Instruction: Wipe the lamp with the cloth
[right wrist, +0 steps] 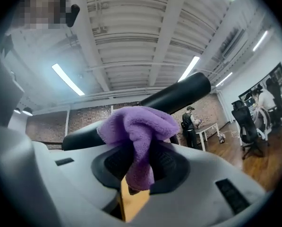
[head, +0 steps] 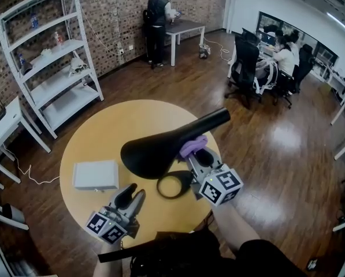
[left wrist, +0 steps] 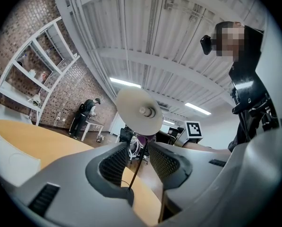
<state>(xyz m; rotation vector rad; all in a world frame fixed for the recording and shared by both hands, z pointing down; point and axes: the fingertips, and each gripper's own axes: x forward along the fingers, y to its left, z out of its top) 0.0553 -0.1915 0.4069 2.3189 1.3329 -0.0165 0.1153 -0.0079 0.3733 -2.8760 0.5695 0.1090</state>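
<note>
We are mid-wipe. Our right gripper [head: 196, 154] is clamped on the purple cloth [right wrist: 138, 126] and holds it against the black desk lamp [head: 155, 152], where the shade meets the arm [right wrist: 178, 96]. The lamp stands on the round wooden desk [head: 103, 137], its ring base [head: 173, 184] near the front edge. Our left gripper [head: 130, 196] sits low beside the shade, jaws partly apart. The thin stem [left wrist: 133, 171] shows in the gap, seemingly untouched, though it may lie just past the tips. Next we would drag the cloth along the arm and over the shade, pressing lightly so the lamp does not tip.
</note>
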